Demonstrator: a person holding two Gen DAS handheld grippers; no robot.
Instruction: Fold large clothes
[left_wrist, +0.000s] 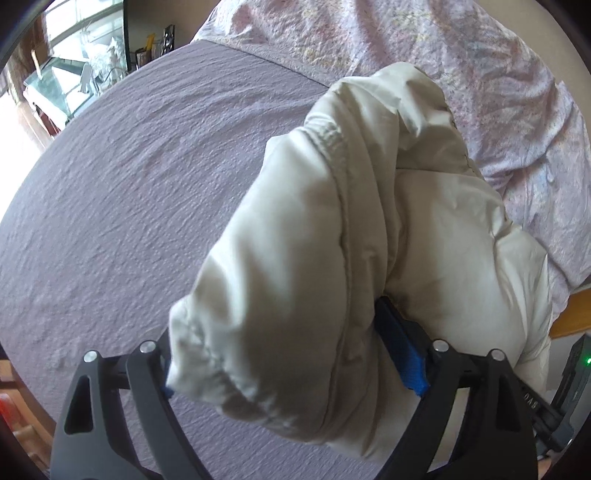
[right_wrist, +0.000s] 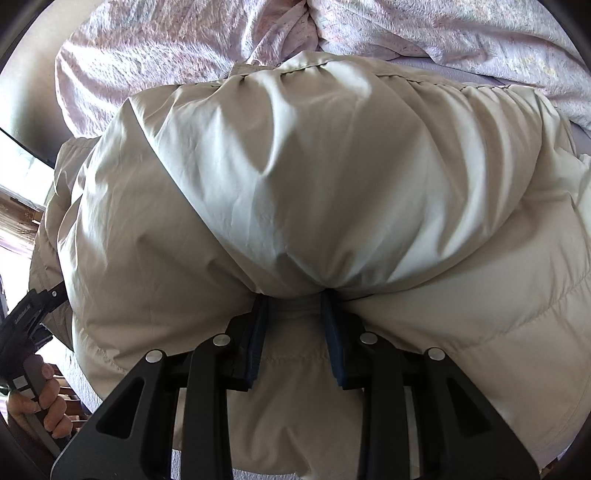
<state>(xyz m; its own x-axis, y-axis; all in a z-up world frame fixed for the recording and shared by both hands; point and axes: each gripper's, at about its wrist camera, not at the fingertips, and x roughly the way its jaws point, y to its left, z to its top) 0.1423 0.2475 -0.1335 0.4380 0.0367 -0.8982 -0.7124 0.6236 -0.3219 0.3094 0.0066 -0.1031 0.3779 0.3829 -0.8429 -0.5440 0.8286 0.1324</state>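
Note:
A large cream padded jacket (right_wrist: 295, 177) lies bunched on a lilac bed sheet (left_wrist: 129, 184). In the left wrist view one sleeve (left_wrist: 295, 277) with its gathered cuff lies between the blue pads of my left gripper (left_wrist: 295, 354), which is shut on it and lifts it above the sheet. In the right wrist view my right gripper (right_wrist: 295, 321) is shut on a thick fold of the jacket's body. The fingertips of both grippers are buried in fabric. The left gripper's handle and the hand on it (right_wrist: 33, 380) show at the lower left.
A crumpled pink-patterned duvet (left_wrist: 443, 55) lies along the far side of the bed, just behind the jacket; it also shows in the right wrist view (right_wrist: 184, 48). A window and cluttered shelf (left_wrist: 85, 74) stand beyond the bed's far left edge. A wooden bed edge (left_wrist: 572, 314) is at right.

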